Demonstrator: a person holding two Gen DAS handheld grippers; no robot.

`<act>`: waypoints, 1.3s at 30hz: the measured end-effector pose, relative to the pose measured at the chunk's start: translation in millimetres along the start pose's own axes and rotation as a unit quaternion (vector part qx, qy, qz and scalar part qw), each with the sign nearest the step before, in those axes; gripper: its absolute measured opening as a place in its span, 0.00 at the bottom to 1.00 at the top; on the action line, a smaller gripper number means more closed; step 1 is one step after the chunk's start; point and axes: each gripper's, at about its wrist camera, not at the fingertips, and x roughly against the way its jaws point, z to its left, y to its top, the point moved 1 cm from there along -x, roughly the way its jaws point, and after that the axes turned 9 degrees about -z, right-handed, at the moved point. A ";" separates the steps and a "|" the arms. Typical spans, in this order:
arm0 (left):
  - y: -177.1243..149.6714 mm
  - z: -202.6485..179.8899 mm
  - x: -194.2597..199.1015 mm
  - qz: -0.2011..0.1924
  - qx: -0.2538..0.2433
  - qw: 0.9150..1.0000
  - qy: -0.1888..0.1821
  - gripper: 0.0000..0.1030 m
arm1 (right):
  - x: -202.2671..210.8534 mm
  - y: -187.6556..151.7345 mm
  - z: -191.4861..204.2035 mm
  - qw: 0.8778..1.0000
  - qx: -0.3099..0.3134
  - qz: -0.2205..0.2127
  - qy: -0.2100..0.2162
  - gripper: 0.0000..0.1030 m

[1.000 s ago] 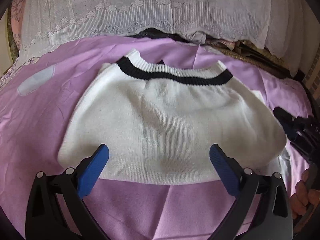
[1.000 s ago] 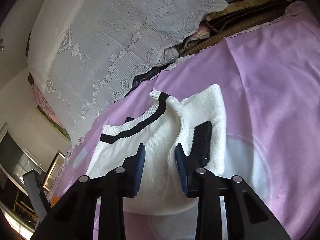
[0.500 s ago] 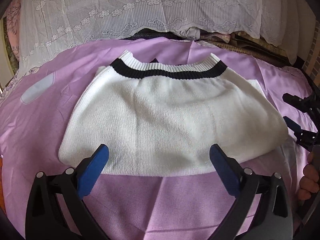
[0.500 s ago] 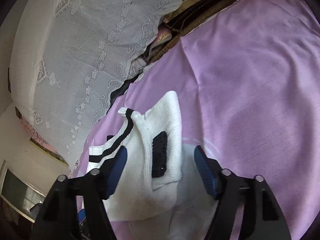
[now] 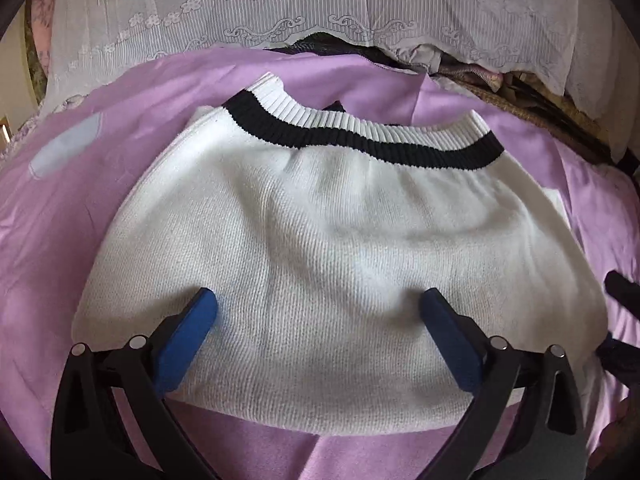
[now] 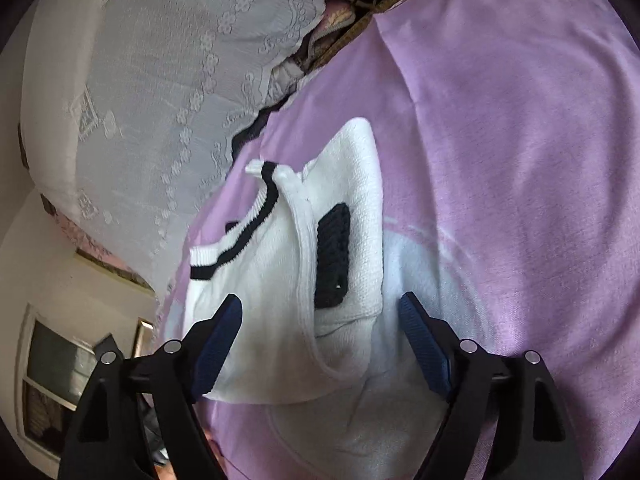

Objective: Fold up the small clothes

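White sweater lying folded on purple sheet. Left gripper fingers spread wide above it; right gripper fingers just opened, clamping nothing.

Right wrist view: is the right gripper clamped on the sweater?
No. The right gripper stands wide open over the white sweater, its blue pads clear of the knit on both sides, jaws having just been opening.

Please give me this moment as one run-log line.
left gripper: open, over white sweater | right gripper: jaws just opened, sweater edge between, unpinched | sweater flat on purple sheet
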 end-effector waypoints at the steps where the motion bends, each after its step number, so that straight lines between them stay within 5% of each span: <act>1: -1.9 -0.9 -0.5 -0.002 -0.004 1.000 0.002 0.96 | -3.3 -0.3 3.9 1.000 0.007 0.013 -0.003 0.88; 3: -3.0 -5.9 0.5 -0.007 -0.016 1.000 0.012 0.96 | -9.2 0.9 9.9 0.999 0.012 0.034 -0.005 0.97; 12: -4.1 -2.6 -0.3 -0.005 -0.005 1.000 0.002 0.96 | -39.6 29.8 15.8 0.998 0.030 0.050 -0.028 0.97; 17: -3.5 -2.8 -1.1 -0.006 -0.004 1.000 0.002 0.96 | -23.3 18.8 15.6 0.996 0.087 -0.014 0.005 0.97; 20: -3.2 -2.1 -1.5 -0.006 -0.004 1.000 0.003 0.96 | -26.6 16.5 21.8 0.995 0.100 -0.007 -0.016 0.97; 26: -3.4 -1.5 -2.1 -0.007 -0.004 1.000 0.003 0.96 | -34.8 18.1 29.5 0.997 0.082 -0.004 0.010 0.96; 27: -3.5 -1.8 -2.2 -0.007 -0.004 1.000 0.003 0.96 | -35.0 19.0 29.1 0.997 0.076 -0.007 0.014 0.94; 31: -3.2 -1.1 -2.4 -0.007 -0.002 1.000 0.002 0.96 | -31.0 22.8 13.9 0.999 0.034 -0.029 0.001 0.43; 32: -2.8 -1.0 -2.5 -0.008 -0.002 1.000 0.001 0.96 | -30.8 24.1 6.3 1.000 0.012 -0.029 0.004 0.39; 39: 3.6 9.2 9.6 -0.036 0.030 0.999 -0.026 0.96 | -32.8 20.4 12.7 0.999 0.020 -0.015 0.045 0.51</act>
